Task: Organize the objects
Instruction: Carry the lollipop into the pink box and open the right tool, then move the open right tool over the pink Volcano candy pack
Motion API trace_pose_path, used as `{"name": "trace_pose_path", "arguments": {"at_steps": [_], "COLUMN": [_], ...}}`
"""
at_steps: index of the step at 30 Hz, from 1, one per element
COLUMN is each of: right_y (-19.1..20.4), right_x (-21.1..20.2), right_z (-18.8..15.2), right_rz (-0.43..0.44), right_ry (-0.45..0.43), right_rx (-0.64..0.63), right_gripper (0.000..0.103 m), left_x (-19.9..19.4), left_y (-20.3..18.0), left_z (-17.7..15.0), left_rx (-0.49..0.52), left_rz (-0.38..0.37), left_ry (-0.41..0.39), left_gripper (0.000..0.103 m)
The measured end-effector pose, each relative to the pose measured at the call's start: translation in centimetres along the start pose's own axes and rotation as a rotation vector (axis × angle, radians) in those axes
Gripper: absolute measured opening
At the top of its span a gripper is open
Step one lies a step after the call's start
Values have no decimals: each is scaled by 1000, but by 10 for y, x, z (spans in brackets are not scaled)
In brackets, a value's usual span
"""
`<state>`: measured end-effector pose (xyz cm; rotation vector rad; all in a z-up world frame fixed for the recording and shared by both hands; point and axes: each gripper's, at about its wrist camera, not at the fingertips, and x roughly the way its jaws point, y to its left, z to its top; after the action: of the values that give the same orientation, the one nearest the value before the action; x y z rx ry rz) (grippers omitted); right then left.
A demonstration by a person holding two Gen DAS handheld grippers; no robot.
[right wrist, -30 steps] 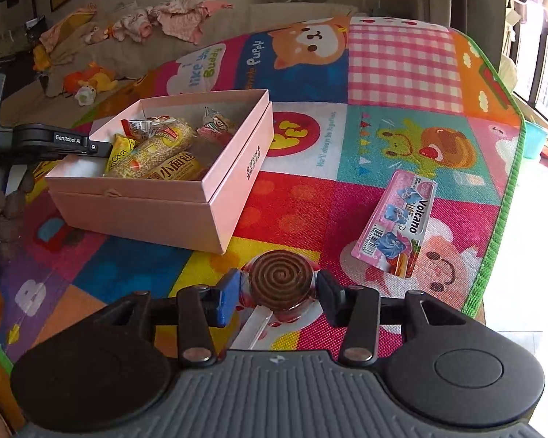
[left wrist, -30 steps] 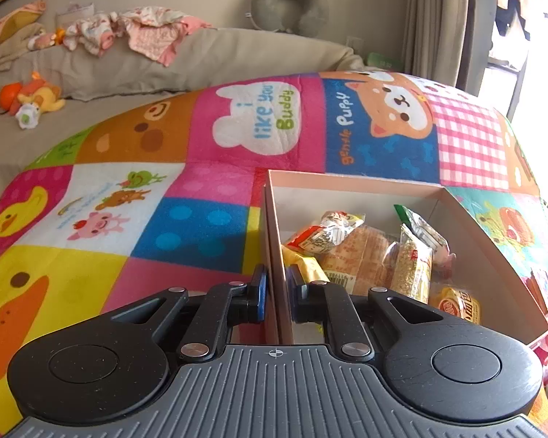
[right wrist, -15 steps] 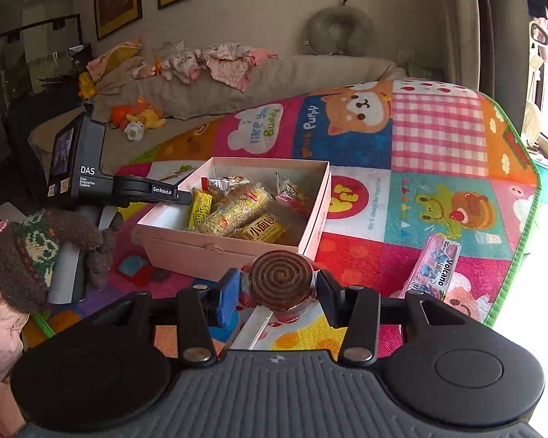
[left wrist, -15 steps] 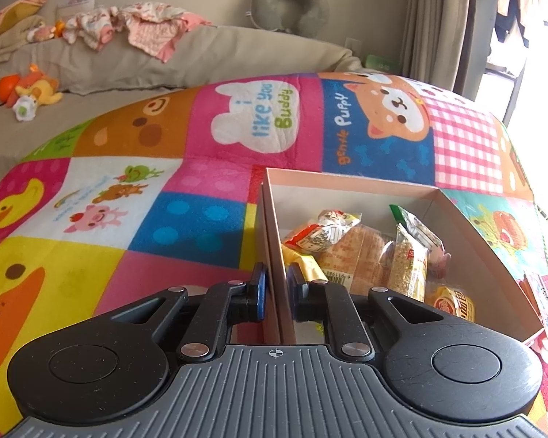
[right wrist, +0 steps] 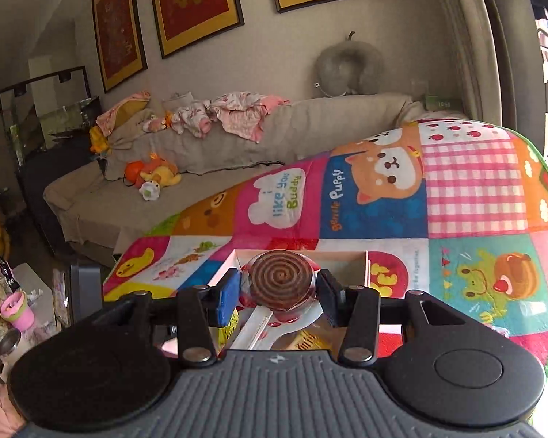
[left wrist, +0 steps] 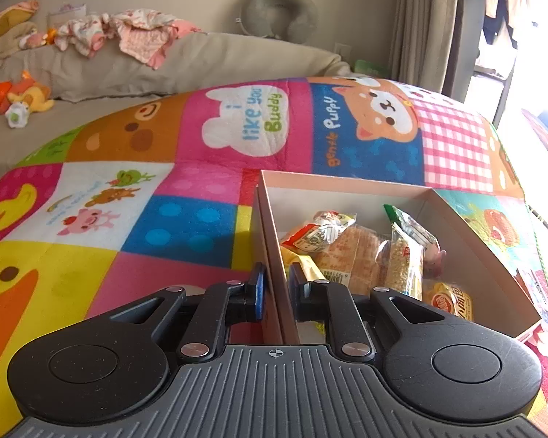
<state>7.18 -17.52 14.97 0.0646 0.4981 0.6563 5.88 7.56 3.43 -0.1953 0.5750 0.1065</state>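
We hold the lollipop (right wrist: 282,284) in the right claw (right wrist: 279,294), the pads closed on the rim of its round head, edge to edge — a sound place to grip, since the disc is hard and stiff there. It looks light, yet we judge it brittle: squeeze too hard and the candy could crack, and the clear wrapper may let it slip. The white stick (right wrist: 254,326) is thin, so we would not take it by that. The head is a brown spiral, flat, with a reddish wrapper showing beneath. It hangs above the mat (right wrist: 471,197), in front of the pink box (right wrist: 365,262), which lies just beyond it.

Our left claw (left wrist: 274,290) straddles the near wall of the box (left wrist: 270,241) — its jaws have just been opening, and now stand narrow, with a gap visible on each side of the thin cardboard. That wall looks light and bendy. Inside the box lie several snack packets (left wrist: 361,255), soft and crinkly, crowded toward the near end.
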Motion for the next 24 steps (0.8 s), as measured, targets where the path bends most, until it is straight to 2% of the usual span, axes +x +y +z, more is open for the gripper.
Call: {"name": "trace_pose_path", "arguments": {"at_steps": [3, 5, 8, 9, 10, 12, 19, 24], "right_y": [6, 5, -1, -2, -5, -11, -42, -77], "right_x": [31, 54, 68, 68, 64, 56, 24, 14], "right_z": [20, 30, 35, 33, 28, 17, -34, -66], "right_rz": [-25, -36, -64, -68, -81, -127, -337, -454], "right_ry": [-39, -29, -4, -3, -4, -1, 49, 133], "right_rx": [1, 13, 48, 48, 45, 32, -67, -59], "right_gripper": [46, 48, 54, 60, 69, 77, 87, 87], "left_x": [0, 0, 0, 0, 1, 2, 3, 17], "left_y": [2, 2, 2, 2, 3, 4, -1, 17], "left_z": [-1, -1, 0, 2, 4, 11, 16, 43], "left_rx": [-5, -4, -15, -23, -34, -56, -4, -92], "left_rz": [-9, -11, -8, -7, -6, -6, 4, -65], "left_ry": [-3, -5, 4, 15, 30, 64, 103, 280], "left_gripper": [17, 17, 17, 17, 17, 17, 16, 16]}}
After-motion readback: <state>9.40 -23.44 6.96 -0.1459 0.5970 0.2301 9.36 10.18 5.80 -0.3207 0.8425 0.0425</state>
